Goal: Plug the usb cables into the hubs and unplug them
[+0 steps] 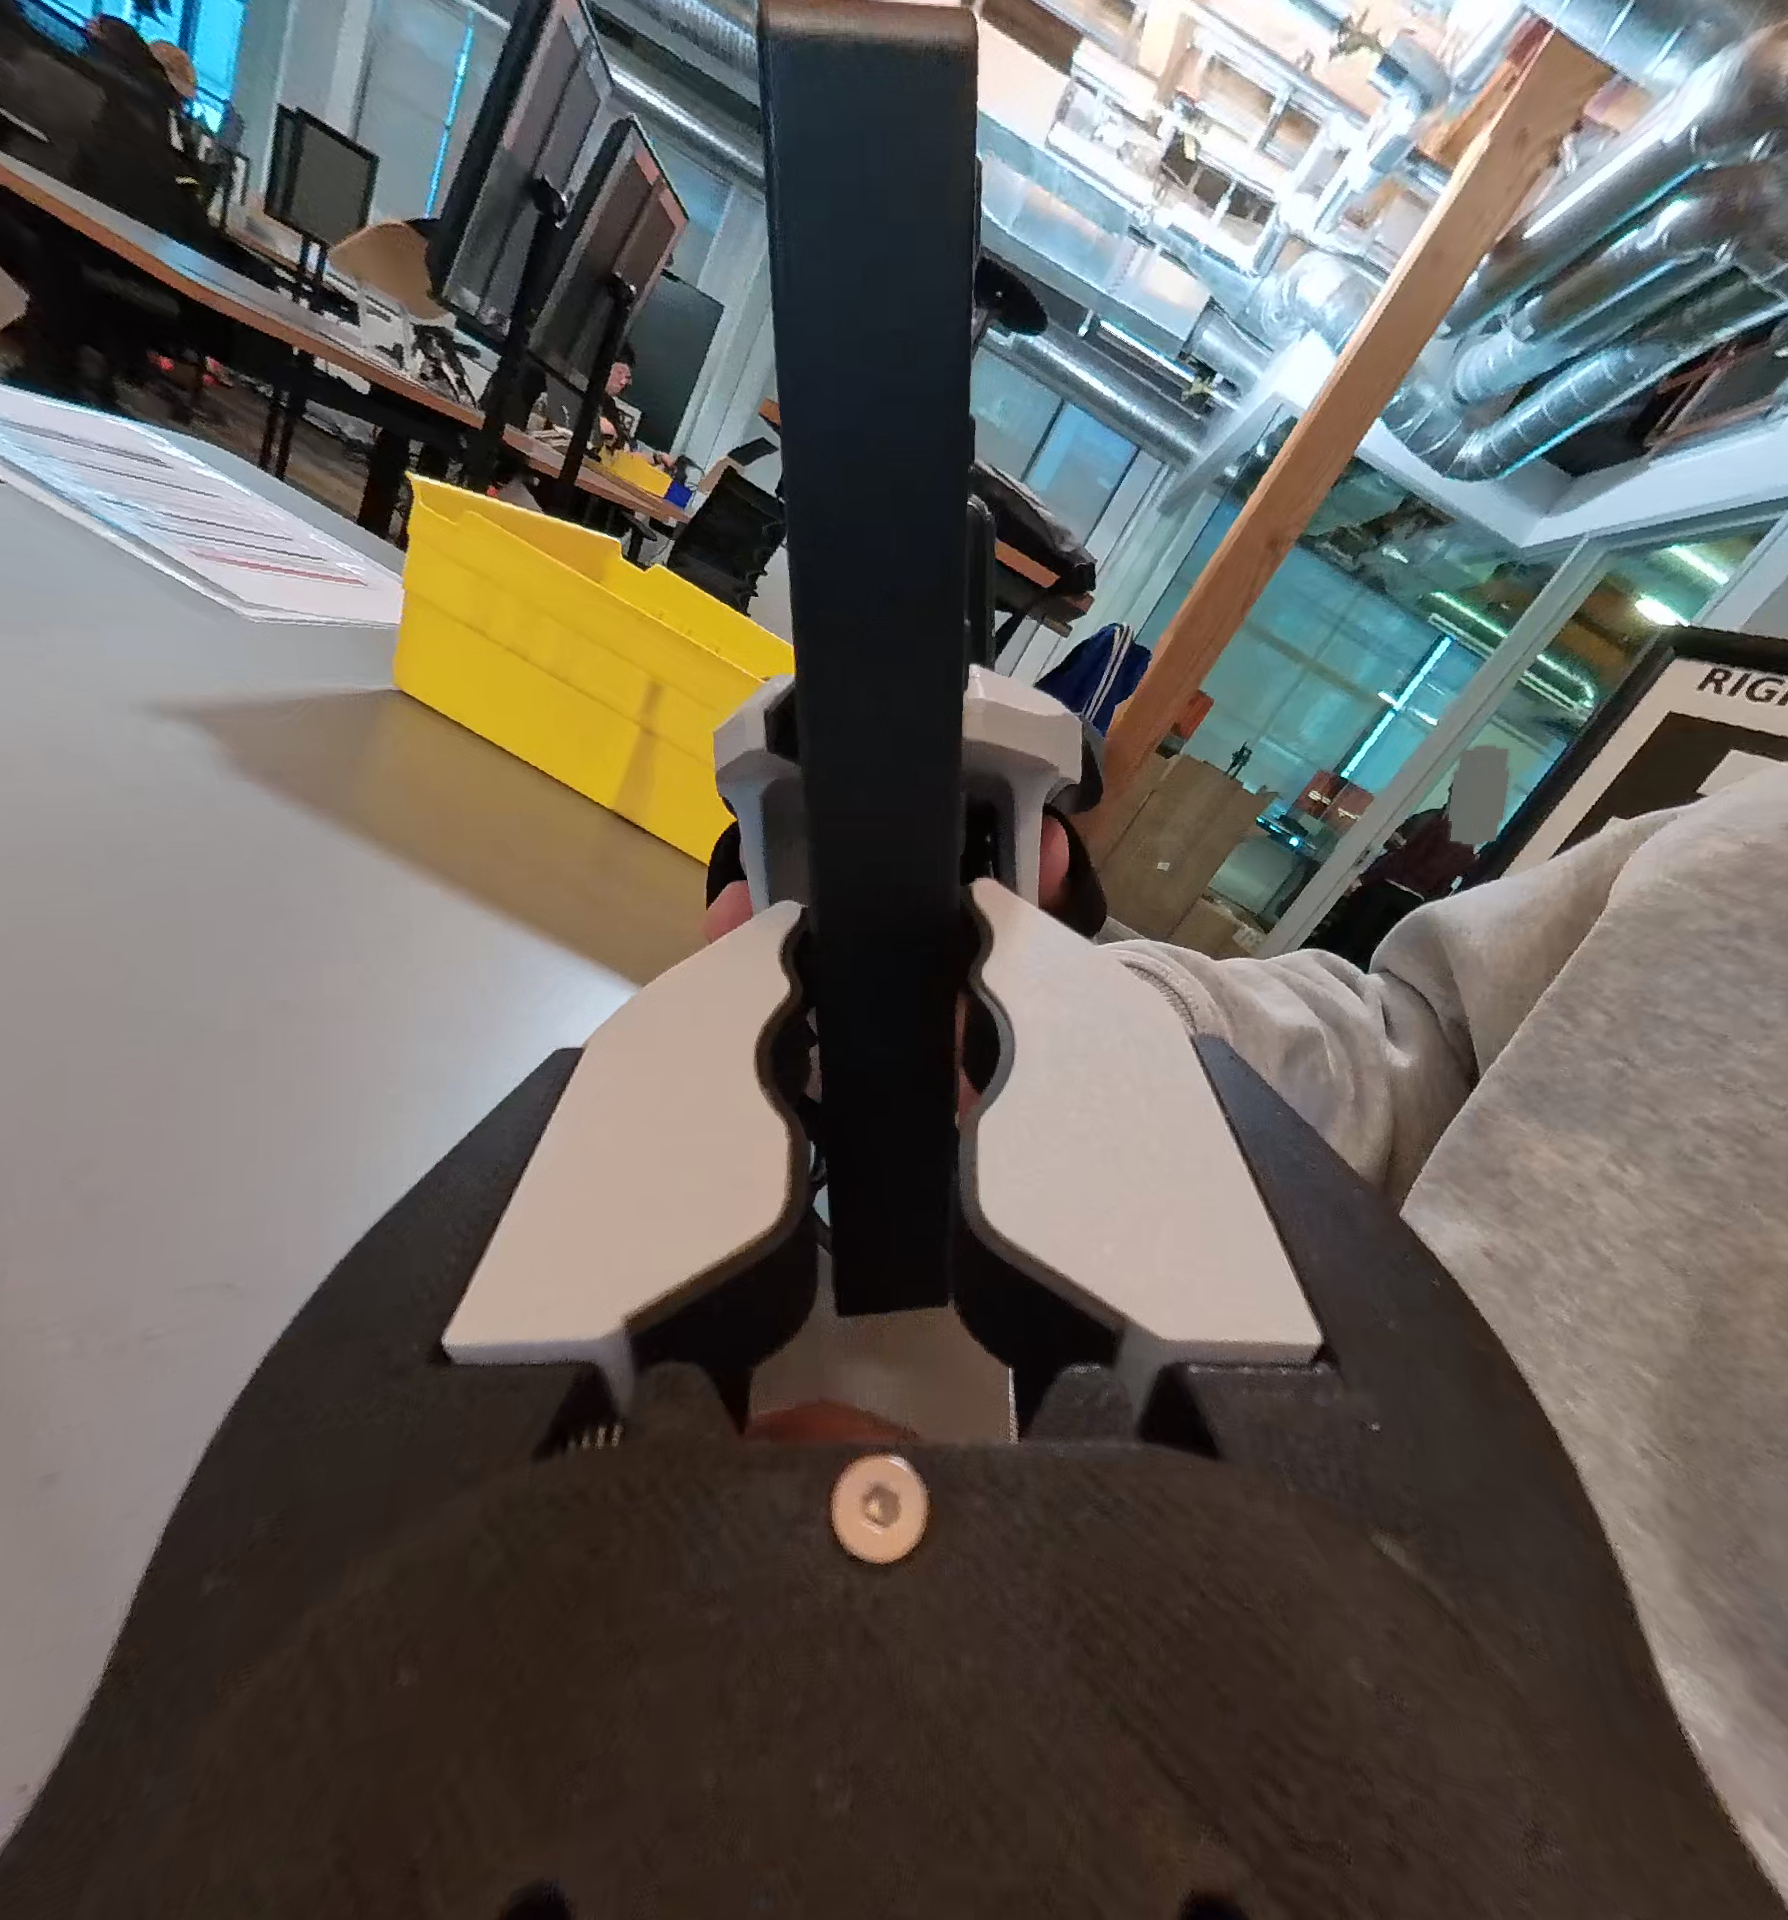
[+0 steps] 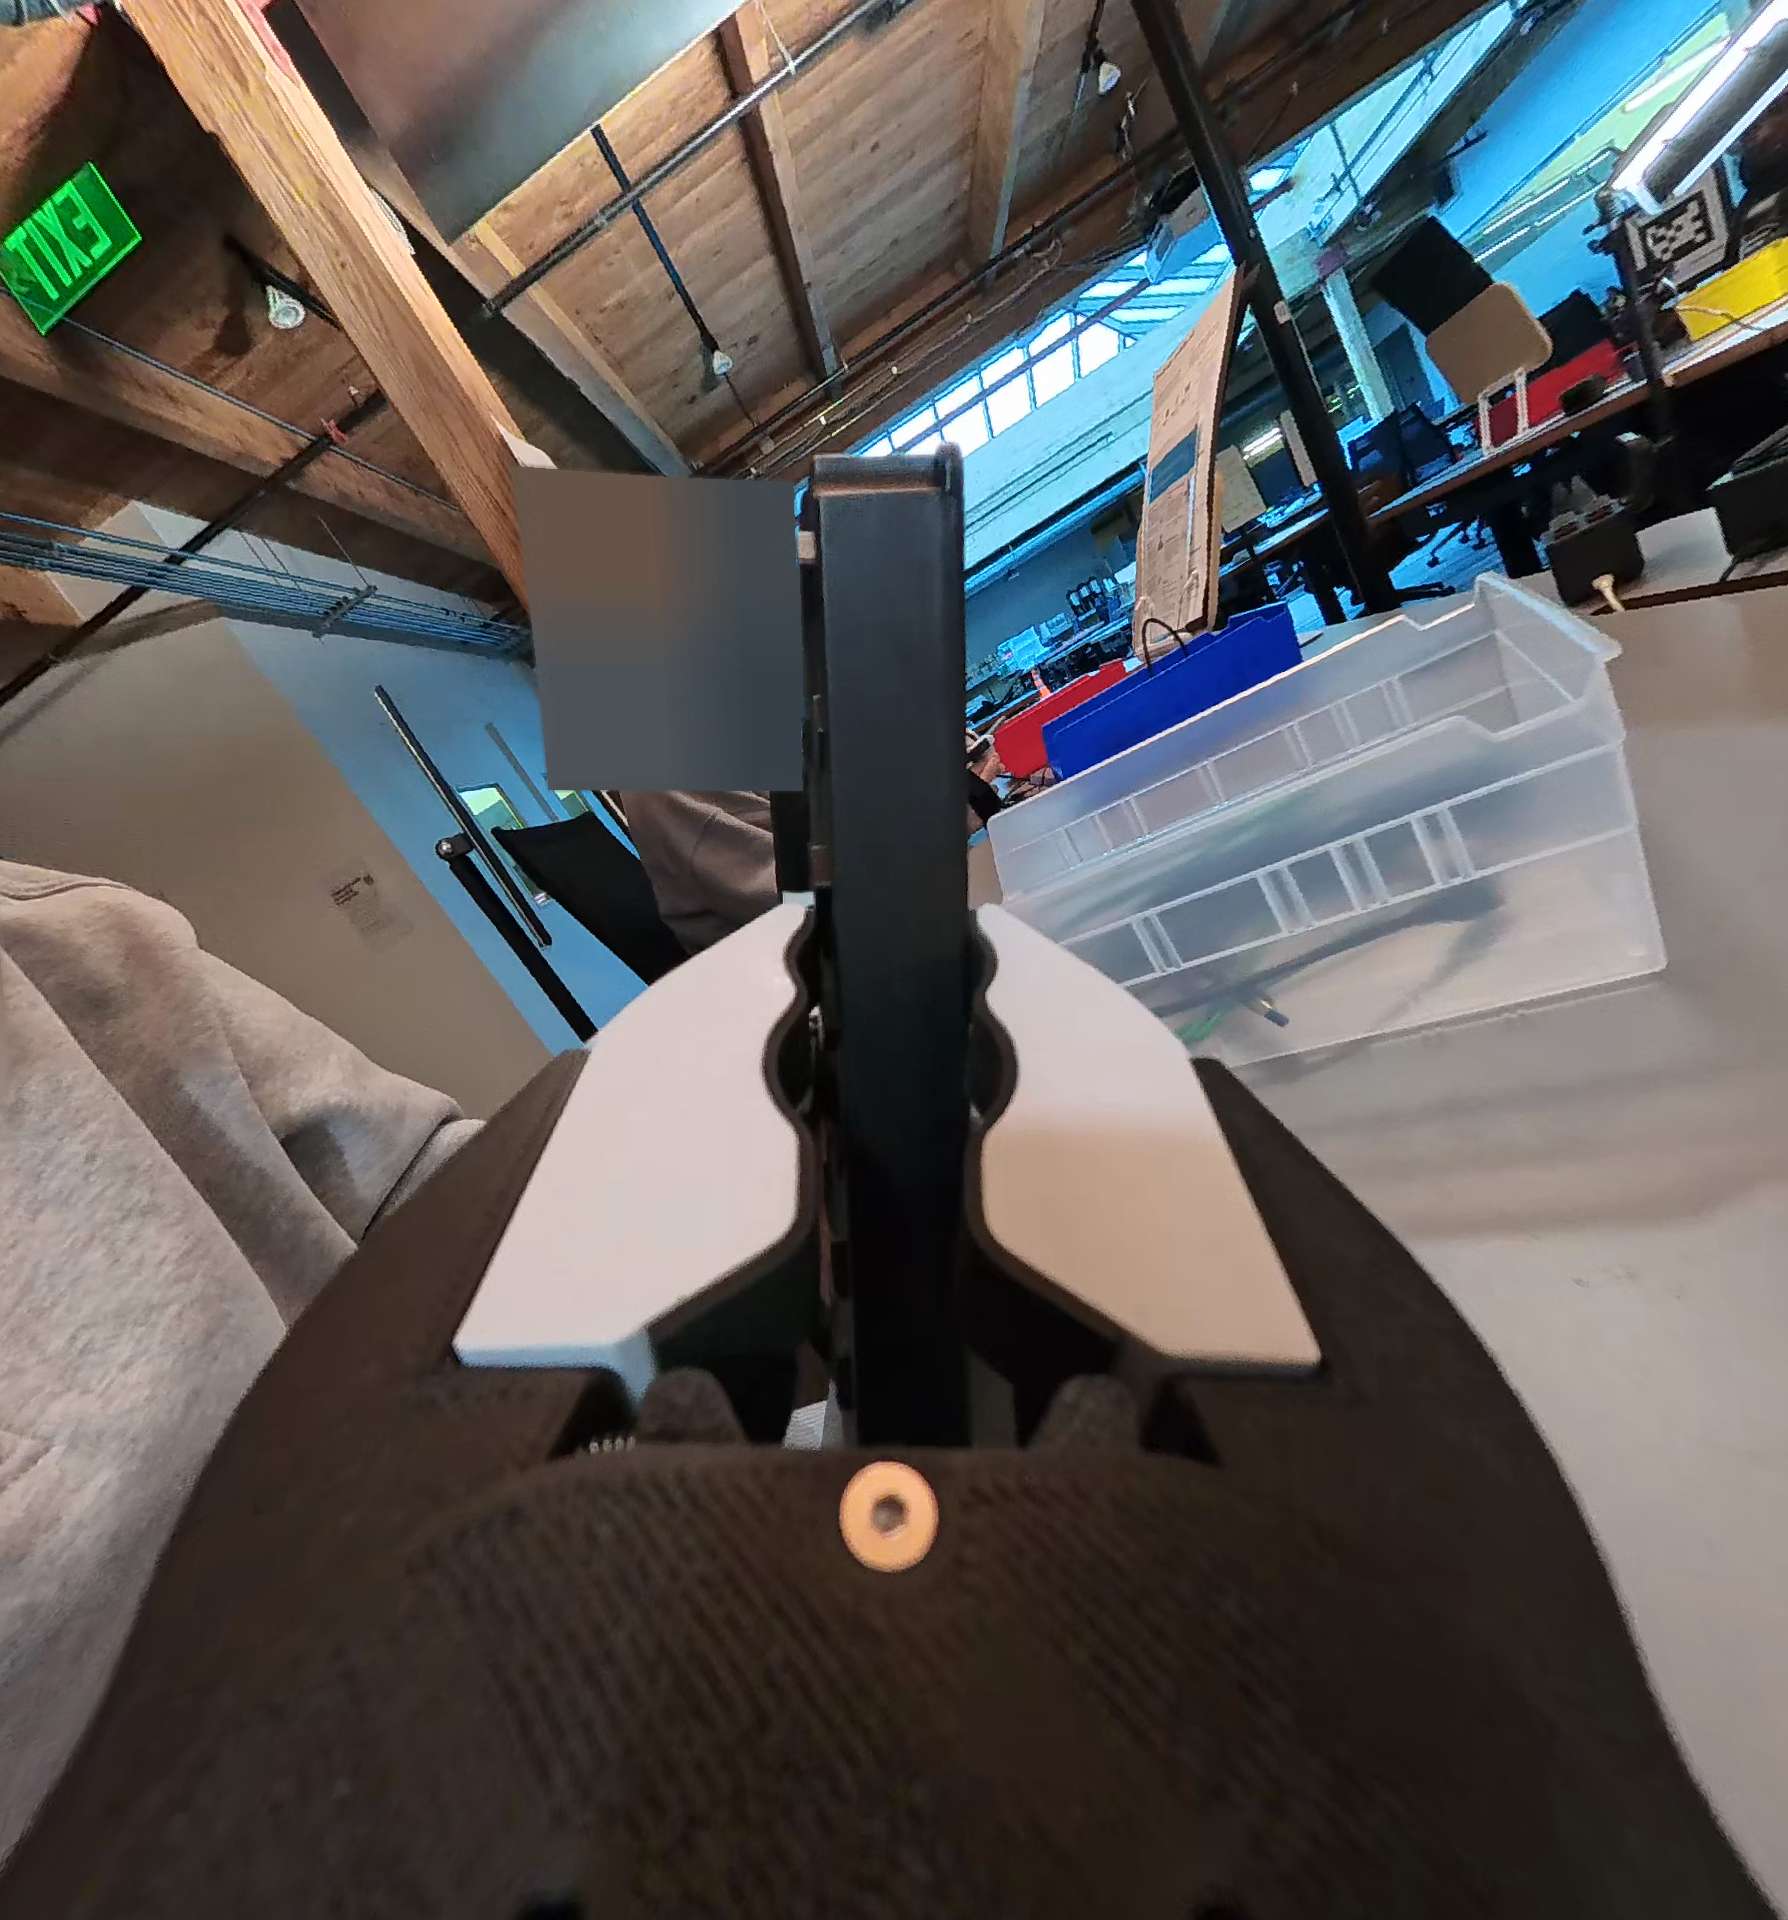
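Hub (image 1: 869, 416): one long, flat black bar, held off the worktop (image 1: 142, 935) and standing edge-on between both tools.

Left wrist view: the left hand-held gripper (image 1: 879, 977) is clamped on the hub. Its wavy inner pads press the bar from both sides, and the bar's near end sits deep between the fingers, close to the gripper body. The bar runs straight out along the fingers and past the top of the frame.

Farther along the same bar, the right hand-held gripper (image 1: 874, 738) faces back toward the camera with its grey fingers on either side of the hub. A hand in a black glove (image 1: 1066, 862) is behind it, and a grey sleeve (image 1: 1492, 1039) fills the right side.

A yellow bin (image 1: 557, 644) sits on the worktop beyond and to the left, apart from the hub. A printed sheet (image 1: 142, 488) lies farther left.

Right wrist view: the right hand-held gripper (image 2: 890, 935) is also closed on the hub (image 2: 895, 675), pads tight against both faces. Small notches run down the bar's left edge; I cannot tell whether anything is plugged in.

A clear bin (image 2: 1389, 831) stands on the worktop (image 2: 1492, 1247) to the right, near but not touching the hub. Dark cables (image 2: 1337, 966) show dimly through its wall.
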Action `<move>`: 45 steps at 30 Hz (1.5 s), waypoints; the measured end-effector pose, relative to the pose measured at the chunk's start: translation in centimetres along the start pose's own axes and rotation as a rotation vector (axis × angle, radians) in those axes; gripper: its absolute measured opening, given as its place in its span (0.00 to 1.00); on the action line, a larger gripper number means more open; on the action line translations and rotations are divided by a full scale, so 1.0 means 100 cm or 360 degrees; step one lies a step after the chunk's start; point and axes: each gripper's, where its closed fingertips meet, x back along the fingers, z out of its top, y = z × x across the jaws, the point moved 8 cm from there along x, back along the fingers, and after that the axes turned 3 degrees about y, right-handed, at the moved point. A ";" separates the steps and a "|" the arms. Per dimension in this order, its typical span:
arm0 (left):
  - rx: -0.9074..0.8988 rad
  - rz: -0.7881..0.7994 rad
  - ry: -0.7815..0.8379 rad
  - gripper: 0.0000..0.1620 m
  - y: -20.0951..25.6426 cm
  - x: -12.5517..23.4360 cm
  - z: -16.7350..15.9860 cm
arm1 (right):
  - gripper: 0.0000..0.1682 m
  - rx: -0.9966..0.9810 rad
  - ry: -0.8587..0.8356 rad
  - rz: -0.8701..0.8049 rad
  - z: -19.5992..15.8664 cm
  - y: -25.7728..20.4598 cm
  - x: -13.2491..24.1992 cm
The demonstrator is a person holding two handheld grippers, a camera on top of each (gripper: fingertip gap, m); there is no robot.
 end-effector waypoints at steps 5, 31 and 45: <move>-0.0050 0.0030 -0.0023 0.17 0.002 -0.001 0.001 | 0.16 -0.0017 0.0020 0.0015 0.001 0.000 0.001; -0.0161 0.0249 -0.0018 0.17 -0.010 0.005 0.003 | 0.21 -0.0196 0.0185 -0.0075 0.007 0.015 0.012; -0.0317 0.0287 0.0079 0.17 -0.005 0.013 0.013 | 0.19 -0.0299 0.0258 -0.0349 0.017 0.040 0.033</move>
